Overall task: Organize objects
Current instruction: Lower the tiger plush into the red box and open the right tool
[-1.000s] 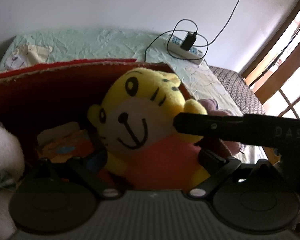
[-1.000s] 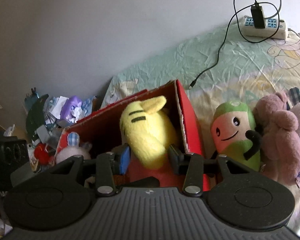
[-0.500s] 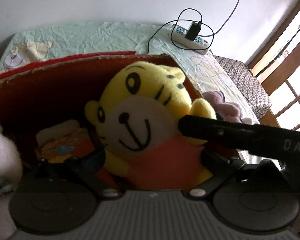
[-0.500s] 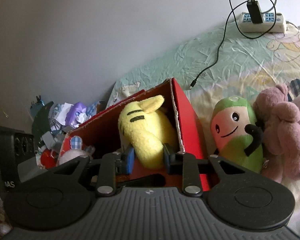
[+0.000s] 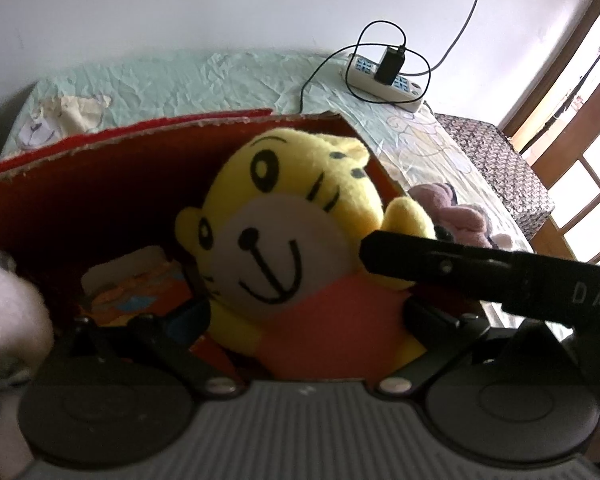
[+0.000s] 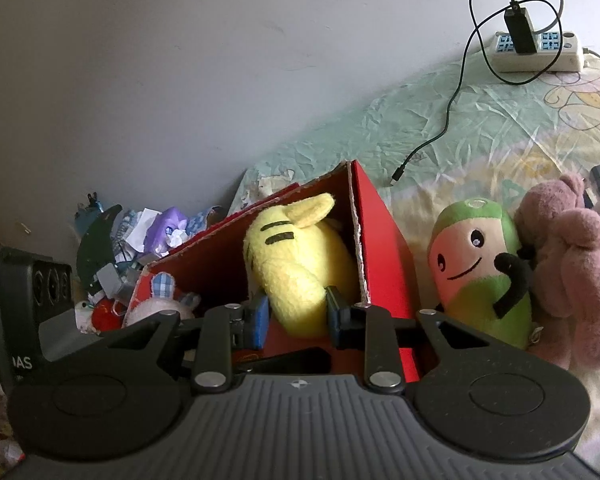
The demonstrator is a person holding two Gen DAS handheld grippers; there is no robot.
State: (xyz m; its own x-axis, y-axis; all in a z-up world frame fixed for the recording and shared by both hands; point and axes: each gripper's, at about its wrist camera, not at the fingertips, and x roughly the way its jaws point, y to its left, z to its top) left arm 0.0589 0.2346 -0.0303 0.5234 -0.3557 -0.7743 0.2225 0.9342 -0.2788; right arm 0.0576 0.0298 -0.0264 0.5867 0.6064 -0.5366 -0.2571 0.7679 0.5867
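- Your right gripper (image 6: pixel 296 312) pinches the yellow plush tiger with the orange body (image 6: pixel 296 268); in the right wrist view both blue-padded fingers (image 6: pixel 259 316) press into its back, low in the centre of the frame.
- Your left gripper (image 5: pixel 304 320) sits at the same toy from the front. In the left wrist view its fingers (image 5: pixel 188 316) flank the tiger's (image 5: pixel 284 240) orange belly, wide apart; whether they touch the plush you cannot tell from this view.
- The tiger stands upright inside the red cardboard box with torn edges (image 6: pixel 380 232), against the box's right-hand wall as the right wrist view shows it. Its face fills the centre of the left wrist view.
- The black arm of your right gripper (image 5: pixel 460 268) crosses the right side of the left wrist view, just in front of the tiger's raised paw.
- Also in the box (image 5: pixel 80 184): a white plush with checked ears (image 6: pixel 162 300) at its left end, and an orange printed carton (image 5: pixel 140 284) behind the tiger's side.
- Outside the box, at the right of the right wrist view, a green and peach plush with a smiling face (image 6: pixel 476 268) leans against a dusty-pink plush bear (image 6: pixel 572 276) on the pale green patterned bedsheet (image 6: pixel 460 128).
- A white power strip with a black charger and cable (image 6: pixel 536 48) lies in the upper right corner.
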